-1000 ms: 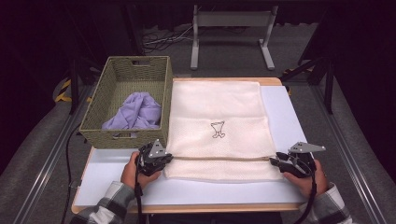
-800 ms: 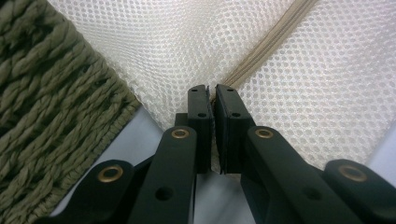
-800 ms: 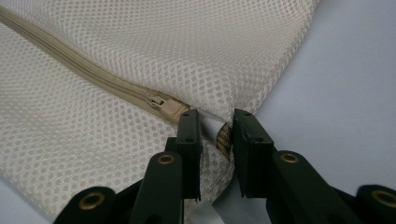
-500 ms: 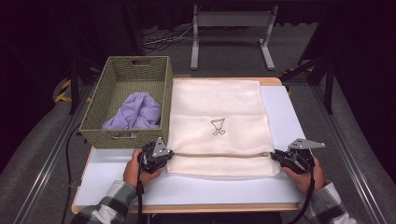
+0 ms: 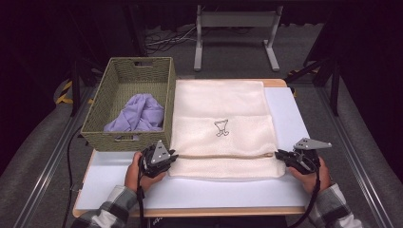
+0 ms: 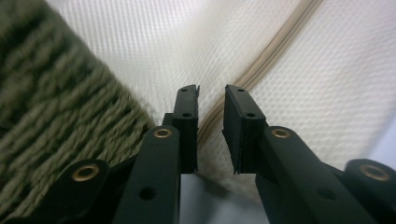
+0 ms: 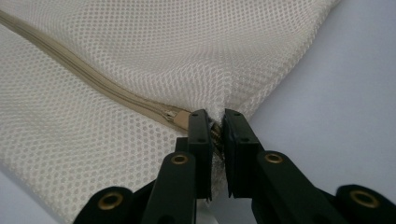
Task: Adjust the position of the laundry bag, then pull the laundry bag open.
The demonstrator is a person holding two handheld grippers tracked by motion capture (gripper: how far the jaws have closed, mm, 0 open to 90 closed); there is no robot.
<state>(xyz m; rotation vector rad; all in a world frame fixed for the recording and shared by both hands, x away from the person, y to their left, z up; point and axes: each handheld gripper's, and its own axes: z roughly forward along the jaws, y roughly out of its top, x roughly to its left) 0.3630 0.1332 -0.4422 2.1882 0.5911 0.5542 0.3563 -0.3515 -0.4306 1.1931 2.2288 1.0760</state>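
Pinching zipper end [image 7: 180,116] of mesh bag [image 5: 223,128]: right gripper [image 7: 214,122]; left gripper [image 6: 211,95] jaws apart.

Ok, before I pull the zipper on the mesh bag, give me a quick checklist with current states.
1. Right tool shut on the zipper end of the mesh bag: ok, jaws pinch the zipper there.
2. Left tool gripping the bag: not ok, jaws apart, straddling the zipper seam.
3. Bag lying flat on the table: ok.
4. Zipper line straight between both tools: ok in the high view.
5. Basket out of the left tool's way: cannot tell, it sits very close beside it.
6. Purple cloth in the basket: ok.
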